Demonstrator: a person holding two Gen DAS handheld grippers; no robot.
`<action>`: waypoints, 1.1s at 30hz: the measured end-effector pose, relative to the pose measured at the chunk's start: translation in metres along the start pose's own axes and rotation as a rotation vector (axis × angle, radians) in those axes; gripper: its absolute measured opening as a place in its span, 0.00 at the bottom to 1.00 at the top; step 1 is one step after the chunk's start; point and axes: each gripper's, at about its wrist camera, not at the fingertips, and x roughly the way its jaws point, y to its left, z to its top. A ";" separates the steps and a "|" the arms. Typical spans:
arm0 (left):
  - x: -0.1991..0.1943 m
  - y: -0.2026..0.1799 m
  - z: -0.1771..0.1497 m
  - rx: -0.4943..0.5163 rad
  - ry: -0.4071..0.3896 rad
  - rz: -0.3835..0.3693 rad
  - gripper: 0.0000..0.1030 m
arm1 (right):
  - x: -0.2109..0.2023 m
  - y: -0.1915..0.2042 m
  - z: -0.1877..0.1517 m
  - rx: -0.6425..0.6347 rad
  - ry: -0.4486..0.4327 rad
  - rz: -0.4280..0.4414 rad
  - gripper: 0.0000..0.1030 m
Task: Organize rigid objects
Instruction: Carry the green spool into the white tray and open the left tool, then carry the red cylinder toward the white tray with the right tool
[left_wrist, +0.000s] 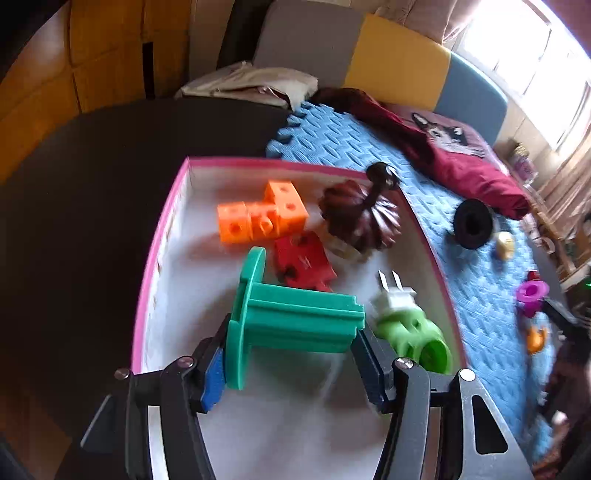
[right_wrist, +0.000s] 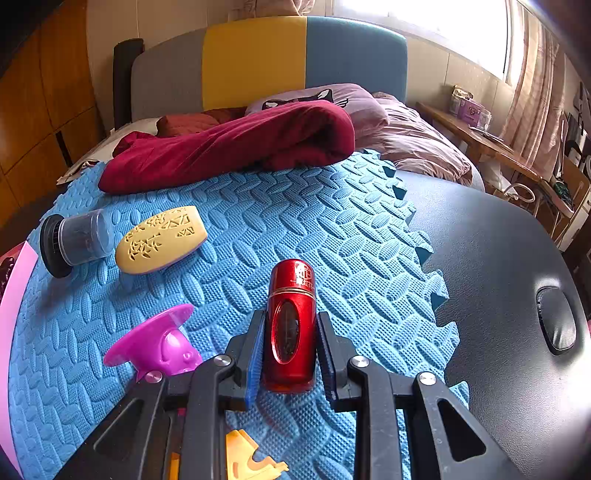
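While left gripper (left_wrist: 291, 363) clamps one green spool (left_wrist: 291, 317) | right gripper (right_wrist: 290, 354) grips one red bottle (right_wrist: 291, 325)

Red bottle (right_wrist: 291, 325): glossy, metallic sheen, smooth.
Foam mat (right_wrist: 295, 229): blue, matt, embossed woven texture.
Table (right_wrist: 498, 258): dark, finely grained, faint sheen.
Green spool (left_wrist: 291, 321): matt plastic, ridged.
Orange cubes (left_wrist: 258, 218): matt plastic.
Box (left_wrist: 177, 236): pink rim, possibly cardboard; view blurred.
Maroon blanket (right_wrist: 229, 147): soft cloth.
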 end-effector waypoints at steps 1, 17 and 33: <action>0.002 -0.001 0.002 0.006 -0.001 0.004 0.59 | 0.000 -0.001 0.000 0.001 0.000 0.002 0.25; -0.025 0.003 -0.016 -0.007 -0.075 0.053 0.73 | 0.001 0.000 0.001 0.000 0.000 -0.003 0.25; -0.092 -0.005 -0.036 0.055 -0.242 0.112 0.75 | 0.000 0.000 0.000 -0.007 -0.003 -0.006 0.25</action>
